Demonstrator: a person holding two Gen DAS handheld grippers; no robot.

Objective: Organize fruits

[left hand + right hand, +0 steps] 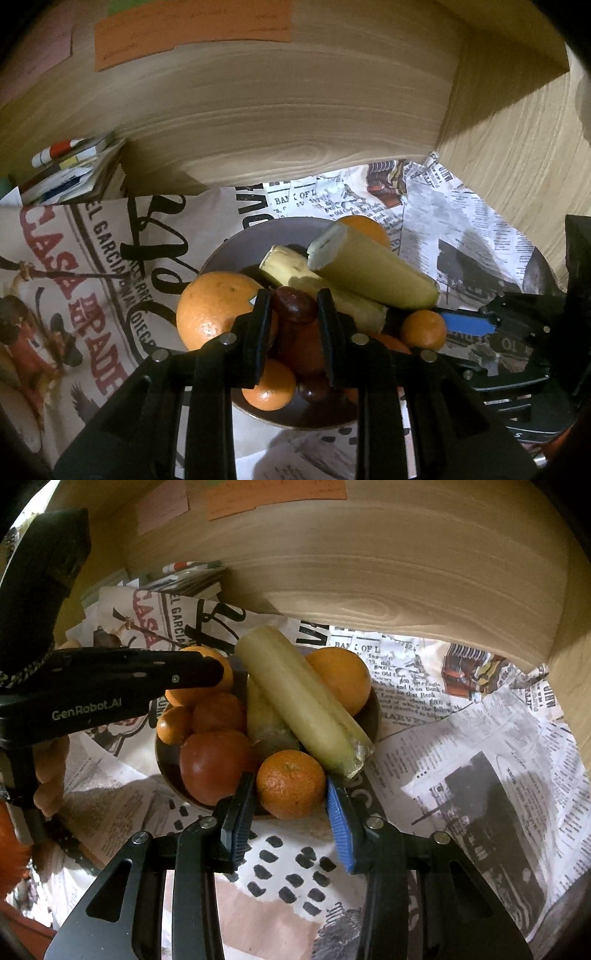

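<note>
A dark bowl [236,243] [373,716] holds oranges, small tangerines, two pale banana-like pieces [373,273] [303,698] and a dark red fruit [293,304] [212,764]. My left gripper [291,299] hangs over the bowl with its fingers on either side of the dark red fruit's top, shut on it. My right gripper [290,786] is at the bowl's near rim with its blue-padded fingers [340,823] either side of a small tangerine [290,782], with a little gap showing. The left gripper also shows in the right wrist view [218,672].
The bowl stands on printed newspaper sheets [92,266] [480,760] on a wooden desk. A wooden panel [277,110] rises right behind the bowl. A stack of books and pens [74,166] lies at the back left. Orange sticky notes [192,26] are on the panel.
</note>
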